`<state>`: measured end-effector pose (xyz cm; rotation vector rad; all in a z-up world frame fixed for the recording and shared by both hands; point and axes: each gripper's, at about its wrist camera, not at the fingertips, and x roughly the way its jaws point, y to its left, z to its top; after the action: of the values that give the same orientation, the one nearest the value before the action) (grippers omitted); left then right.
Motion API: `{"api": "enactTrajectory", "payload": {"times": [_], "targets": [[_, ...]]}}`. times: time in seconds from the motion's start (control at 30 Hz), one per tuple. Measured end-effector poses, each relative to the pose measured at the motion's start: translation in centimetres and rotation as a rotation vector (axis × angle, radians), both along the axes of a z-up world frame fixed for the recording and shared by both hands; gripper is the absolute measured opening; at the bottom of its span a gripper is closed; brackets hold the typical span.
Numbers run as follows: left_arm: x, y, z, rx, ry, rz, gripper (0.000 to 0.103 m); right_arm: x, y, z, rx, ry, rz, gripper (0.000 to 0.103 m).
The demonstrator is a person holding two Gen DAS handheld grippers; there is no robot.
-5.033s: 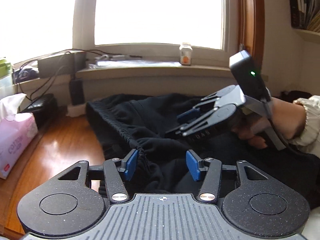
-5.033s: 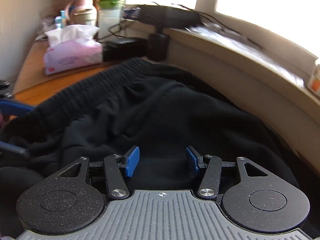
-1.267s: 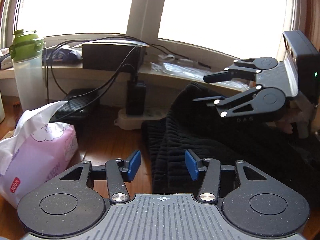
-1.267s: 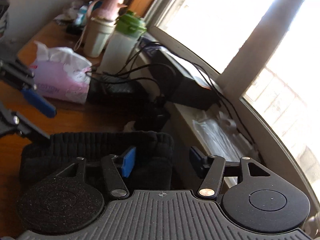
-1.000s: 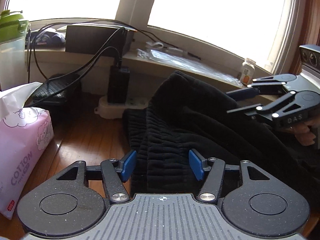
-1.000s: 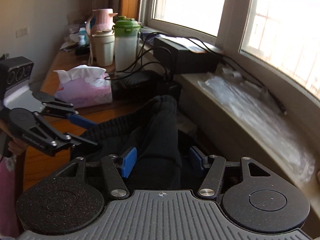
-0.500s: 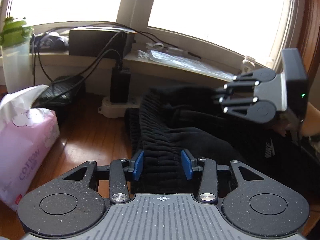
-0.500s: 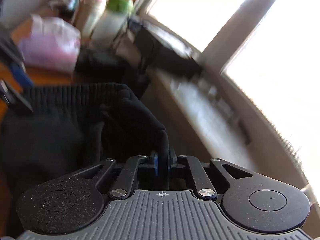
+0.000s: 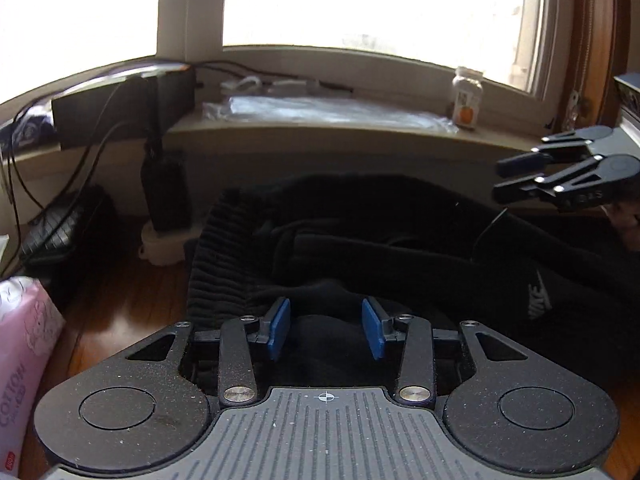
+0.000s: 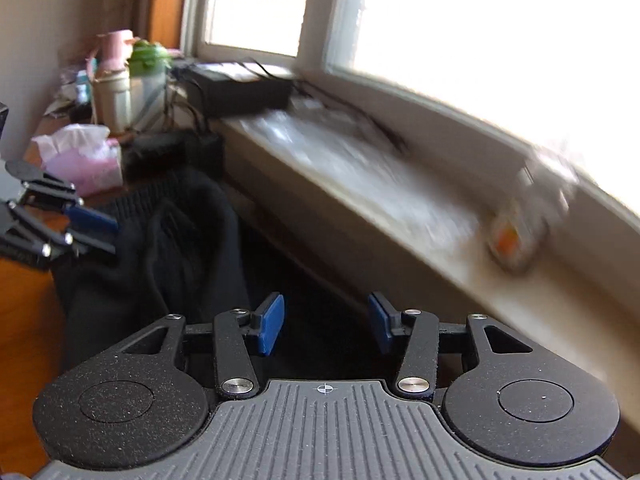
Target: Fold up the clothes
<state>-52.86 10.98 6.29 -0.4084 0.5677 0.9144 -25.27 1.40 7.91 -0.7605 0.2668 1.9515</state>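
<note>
Black pants [image 9: 400, 240] lie folded on the wooden table, their ribbed waistband [image 9: 224, 264] to the left and a white logo to the right. My left gripper [image 9: 325, 328] sits low over the near edge, its blue pads pressed against a raised bunch of the black cloth. My right gripper [image 10: 326, 328] hovers over the far side of the pants [image 10: 180, 240]. Its jaws are opening, and only dark cloth lies below them, apart from the pads. In the left wrist view the right gripper [image 9: 516, 180] hangs above the pants at the right.
A pink tissue pack [image 9: 20, 360] stands at the table's left. A black adapter [image 9: 164, 192] with cables and a black box [image 9: 120, 116] sit near the windowsill [image 9: 320, 128]. A small bottle [image 9: 466, 98] stands on the sill. Drink bottles [image 10: 148, 72] stand far left.
The right gripper, pinched shut on a fold of cloth half a second ago, has let go, spread its jaws and swung right. The left gripper still holds the bunched cloth.
</note>
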Motion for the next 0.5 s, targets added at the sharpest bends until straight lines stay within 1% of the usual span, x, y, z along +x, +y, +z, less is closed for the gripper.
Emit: {"api": "enactTrajectory", "payload": {"times": [0.07,0.13,0.2,0.27,0.3,0.33,0.37,0.43,0.5], "targets": [[-0.6,0.1,-0.9,-0.035,-0.006,-0.001,0.043,2.0,-0.4,-2.3,-0.046,-0.041,-0.044,0.047],[-0.9,-0.1,-1.7,-0.048,0.016,-0.004,0.042,3.7,-0.5,-4.3,-0.097,-0.058,-0.074,0.047],[-0.9,-0.6,-1.8,-0.037,0.045,-0.007,0.041,4.9,-0.6,-5.6,-0.139,-0.040,-0.085,0.047],[-0.9,-1.1,-1.6,-0.035,0.067,-0.008,0.041,5.4,-1.0,-6.4,-0.157,-0.013,-0.085,0.047],[-1.1,-1.4,-1.6,-0.036,0.073,-0.012,0.041,5.5,-1.2,-6.6,-0.166,0.004,-0.081,0.046],[-1.3,-1.7,-1.5,-0.037,0.077,-0.015,0.041,5.3,-1.5,-6.7,-0.172,0.017,-0.073,0.040],[-1.6,-2.1,-1.5,-0.036,0.079,-0.016,0.041,5.1,-1.7,-6.7,-0.174,0.021,-0.063,0.039],[-1.8,-2.8,-1.3,-0.028,0.083,-0.016,0.041,4.5,-2.4,-6.4,-0.150,0.000,-0.049,0.039],[-1.6,-3.6,-1.0,0.004,0.096,-0.018,0.041,4.5,-3.2,-5.4,-0.121,0.000,-0.054,0.040]]}}
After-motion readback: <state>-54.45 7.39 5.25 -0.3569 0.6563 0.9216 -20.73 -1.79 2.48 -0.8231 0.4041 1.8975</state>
